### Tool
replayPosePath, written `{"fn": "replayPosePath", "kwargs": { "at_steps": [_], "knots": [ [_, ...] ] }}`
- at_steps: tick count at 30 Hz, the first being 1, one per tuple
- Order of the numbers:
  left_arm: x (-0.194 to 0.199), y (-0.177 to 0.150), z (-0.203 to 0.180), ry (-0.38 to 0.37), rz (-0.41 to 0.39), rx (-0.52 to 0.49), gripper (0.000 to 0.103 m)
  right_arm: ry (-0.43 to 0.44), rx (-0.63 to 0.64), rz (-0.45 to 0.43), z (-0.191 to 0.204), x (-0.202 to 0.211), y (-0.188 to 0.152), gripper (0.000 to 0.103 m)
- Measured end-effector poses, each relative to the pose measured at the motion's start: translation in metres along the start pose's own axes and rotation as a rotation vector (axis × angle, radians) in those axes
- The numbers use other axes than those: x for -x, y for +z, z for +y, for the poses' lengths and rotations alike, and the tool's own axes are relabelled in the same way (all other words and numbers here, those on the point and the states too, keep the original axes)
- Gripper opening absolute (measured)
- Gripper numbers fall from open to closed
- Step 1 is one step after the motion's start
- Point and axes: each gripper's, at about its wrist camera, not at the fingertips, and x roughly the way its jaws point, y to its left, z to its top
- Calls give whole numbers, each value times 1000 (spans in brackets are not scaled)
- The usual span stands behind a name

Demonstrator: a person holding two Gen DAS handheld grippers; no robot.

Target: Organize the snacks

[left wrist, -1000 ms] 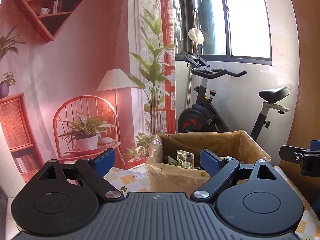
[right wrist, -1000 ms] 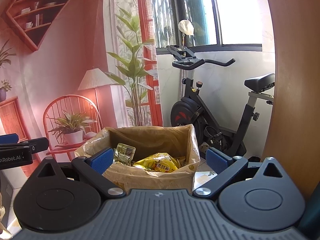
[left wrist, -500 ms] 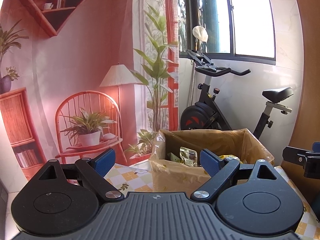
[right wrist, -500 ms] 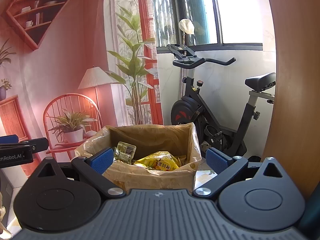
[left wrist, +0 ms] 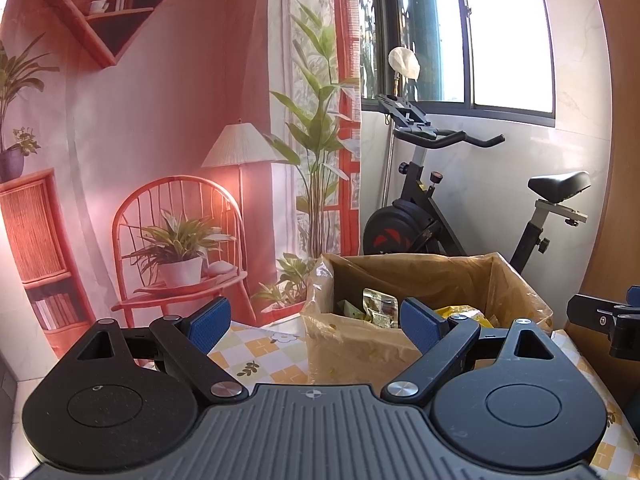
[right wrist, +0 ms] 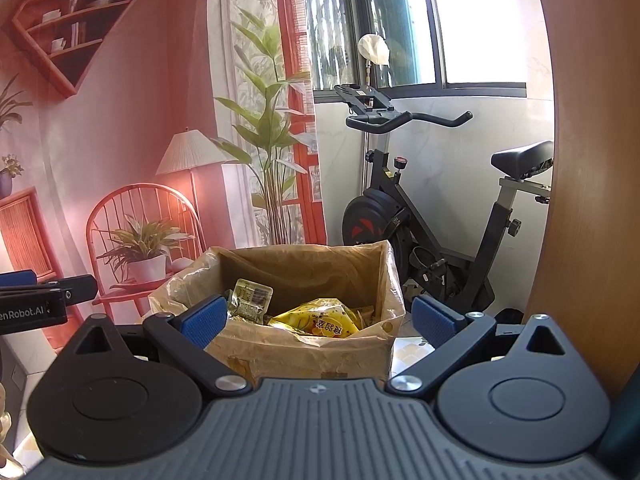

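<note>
Right wrist: snack box (right wrist: 304,354) ahead.

An open cardboard box (right wrist: 304,352) sits low at centre frame. Inside lie a yellow snack bag (right wrist: 320,318) and a small clear-wrapped packet (right wrist: 250,296), leaning left of it.

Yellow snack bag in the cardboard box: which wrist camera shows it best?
The right wrist view: the yellow printed snack bag lies in plain sight inside the brown cardboard box. In the left wrist view only a yellow sliver shows behind a blue claw finger.
</note>
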Motion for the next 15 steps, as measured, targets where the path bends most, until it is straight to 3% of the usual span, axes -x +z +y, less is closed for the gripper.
{"fn": "replayPosePath", "kwargs": {
  "at_steps": [15],
  "knots": [
    [-1,-2,-5,39,10,-14,95,2,-8,10,0,-4,-10,101]
  ]
}}
